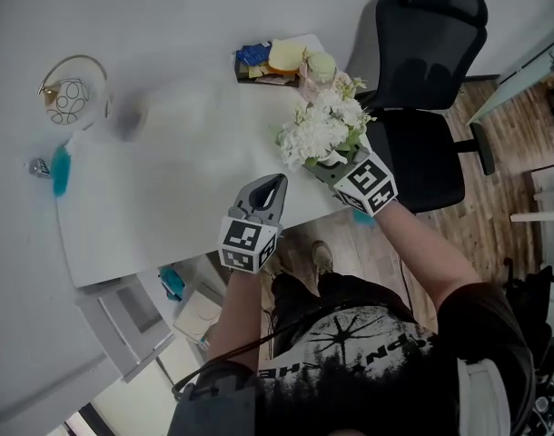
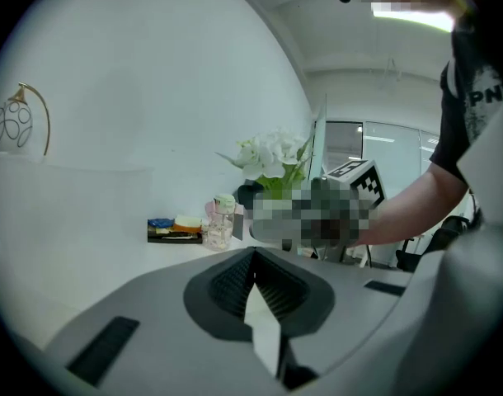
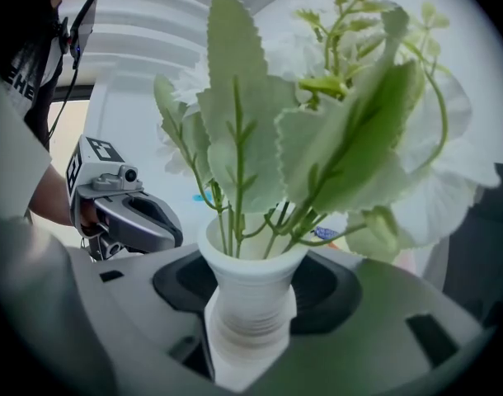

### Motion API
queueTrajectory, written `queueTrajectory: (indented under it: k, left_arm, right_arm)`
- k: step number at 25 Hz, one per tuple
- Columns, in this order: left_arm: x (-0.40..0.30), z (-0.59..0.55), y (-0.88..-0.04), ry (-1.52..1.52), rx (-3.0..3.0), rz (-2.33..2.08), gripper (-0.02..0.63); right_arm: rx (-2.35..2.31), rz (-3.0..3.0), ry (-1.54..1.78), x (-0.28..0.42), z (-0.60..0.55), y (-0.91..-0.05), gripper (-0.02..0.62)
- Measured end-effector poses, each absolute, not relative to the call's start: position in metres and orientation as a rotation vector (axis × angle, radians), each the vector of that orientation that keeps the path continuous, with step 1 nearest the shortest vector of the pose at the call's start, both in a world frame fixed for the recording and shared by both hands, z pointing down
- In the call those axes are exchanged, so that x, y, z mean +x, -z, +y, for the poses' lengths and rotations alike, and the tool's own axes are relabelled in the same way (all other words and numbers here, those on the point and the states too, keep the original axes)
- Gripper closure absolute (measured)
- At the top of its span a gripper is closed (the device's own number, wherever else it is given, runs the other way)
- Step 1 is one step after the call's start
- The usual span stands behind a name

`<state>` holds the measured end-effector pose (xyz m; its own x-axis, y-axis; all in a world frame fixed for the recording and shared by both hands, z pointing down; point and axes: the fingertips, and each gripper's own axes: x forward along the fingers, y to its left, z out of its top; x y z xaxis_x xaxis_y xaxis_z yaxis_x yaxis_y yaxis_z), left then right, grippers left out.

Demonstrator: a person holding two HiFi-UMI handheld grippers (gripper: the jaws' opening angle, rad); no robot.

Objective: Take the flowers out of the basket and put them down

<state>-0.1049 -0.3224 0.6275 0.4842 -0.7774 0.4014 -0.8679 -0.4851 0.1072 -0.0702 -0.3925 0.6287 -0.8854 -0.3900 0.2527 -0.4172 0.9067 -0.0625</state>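
Note:
A bunch of white flowers [image 1: 318, 134] with green leaves [image 3: 317, 139] stands in a small white ribbed vase [image 3: 250, 304]. My right gripper [image 1: 336, 163] is shut on that vase near the table's right front corner, the jaws pressing on its two sides. My left gripper [image 1: 273, 184] is to its left, over the table's front edge, its jaws together with nothing between them [image 2: 254, 254]. The wire basket [image 1: 73, 94] with a curved handle stands far off at the table's left end, also in the left gripper view [image 2: 16, 126].
A dark tray [image 1: 263, 62] of small items and a clear pink bottle [image 1: 315, 69] sit at the white table's [image 1: 168, 171] far right corner. A black office chair [image 1: 422, 53] stands beyond the right edge. A teal object [image 1: 59, 171] lies at the left.

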Motion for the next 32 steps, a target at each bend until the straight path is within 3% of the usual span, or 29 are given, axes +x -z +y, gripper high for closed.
queueTrajectory:
  k: [32]
  left_arm:
    - [-0.081, -0.32, -0.649, -0.342, 2.351, -1.418, 0.595]
  right_arm:
    - [0.594, -2.91, -0.246, -0.074, -0.4, -0.66, 0.319]
